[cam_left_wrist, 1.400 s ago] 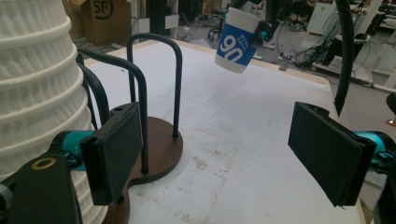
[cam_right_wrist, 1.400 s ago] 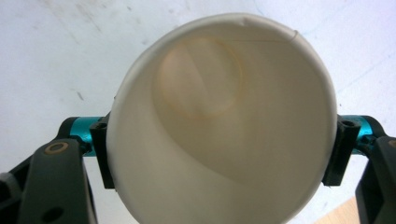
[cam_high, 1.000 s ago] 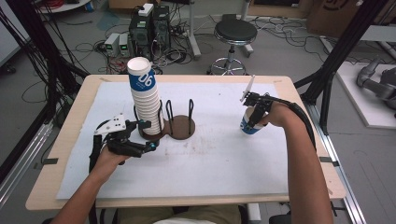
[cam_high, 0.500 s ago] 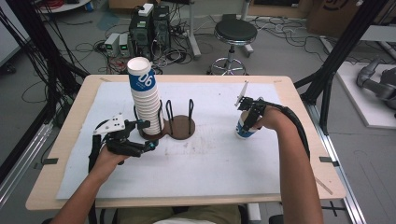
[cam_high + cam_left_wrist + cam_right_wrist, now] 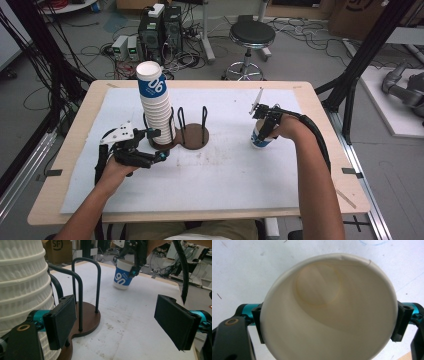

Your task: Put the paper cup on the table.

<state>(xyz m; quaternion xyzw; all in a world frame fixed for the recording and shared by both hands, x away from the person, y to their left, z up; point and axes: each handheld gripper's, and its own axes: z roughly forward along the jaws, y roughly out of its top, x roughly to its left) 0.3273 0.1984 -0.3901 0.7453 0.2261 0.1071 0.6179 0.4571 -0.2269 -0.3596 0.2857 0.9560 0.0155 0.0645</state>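
A tall stack of white paper cups (image 5: 154, 107) with a blue label stands in one side of a brown holder (image 5: 194, 137) with black wire loops; the other side is vacant. My left gripper (image 5: 156, 144) stands open beside the stack's base, and its jaws (image 5: 118, 325) are spread wide with nothing between them. One more blue-labelled cup (image 5: 260, 140) stands right of centre, with my right gripper (image 5: 265, 131) shut on its rim from above. This cup (image 5: 329, 310) is empty inside, pinched between the right gripper (image 5: 329, 322). It is also the cup (image 5: 122, 277) at the sheet's surface.
A white paper sheet (image 5: 225, 170) covers the wooden table (image 5: 320, 100). Black frame posts (image 5: 360, 65) rise at both sides. A stool (image 5: 252, 37) and computer boxes (image 5: 157, 27) stand on the floor beyond the far edge.
My right gripper has carried the single cup a little to the left and down toward the sheet. The left gripper and the stack have stayed put.
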